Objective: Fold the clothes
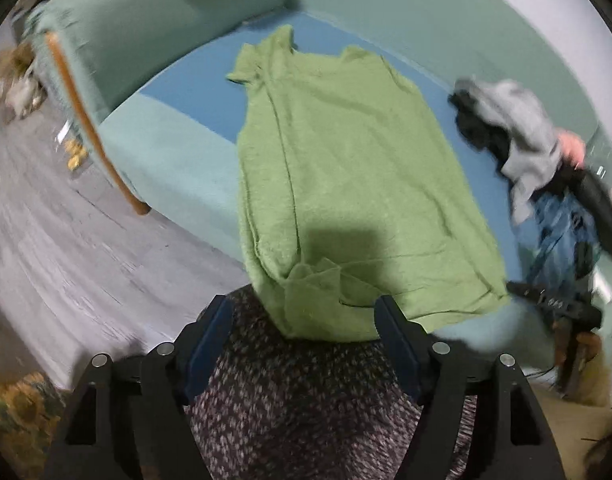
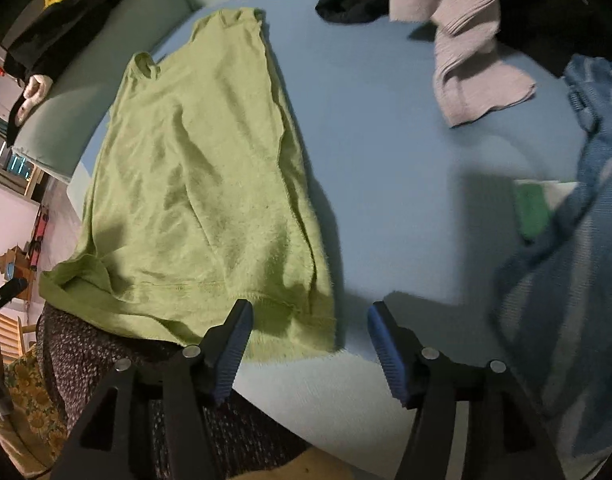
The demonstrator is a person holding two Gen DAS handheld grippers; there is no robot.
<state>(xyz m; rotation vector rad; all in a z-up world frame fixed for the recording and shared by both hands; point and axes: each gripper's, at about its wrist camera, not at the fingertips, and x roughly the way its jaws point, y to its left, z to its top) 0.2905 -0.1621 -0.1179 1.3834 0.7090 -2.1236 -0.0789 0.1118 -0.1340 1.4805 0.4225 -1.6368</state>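
Fuzzy green knit top (image 1: 345, 184) lies long and narrow on blue sofa seat (image 2: 385, 140), sides seemingly turned in, hem over front edge. Judgement: mid-fold; next likely hem-to-collar fold. Left gripper (image 1: 304, 320), right gripper (image 2: 309, 328) both spread, holding nothing. Grey knit and dark clothes pile (image 2: 465, 52) right of top; grey floor (image 1: 66, 220) left.

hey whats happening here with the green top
A person is folding clothes on a blue couch seat with a handheld tool in each hand. The green top lies spread out lengthwise, its near hem hanging over the seat edge. Both the left tool and the right tool are open near that hem, holding nothing. A pile of unfolded clothes, grey, black and blue, waits to the right.
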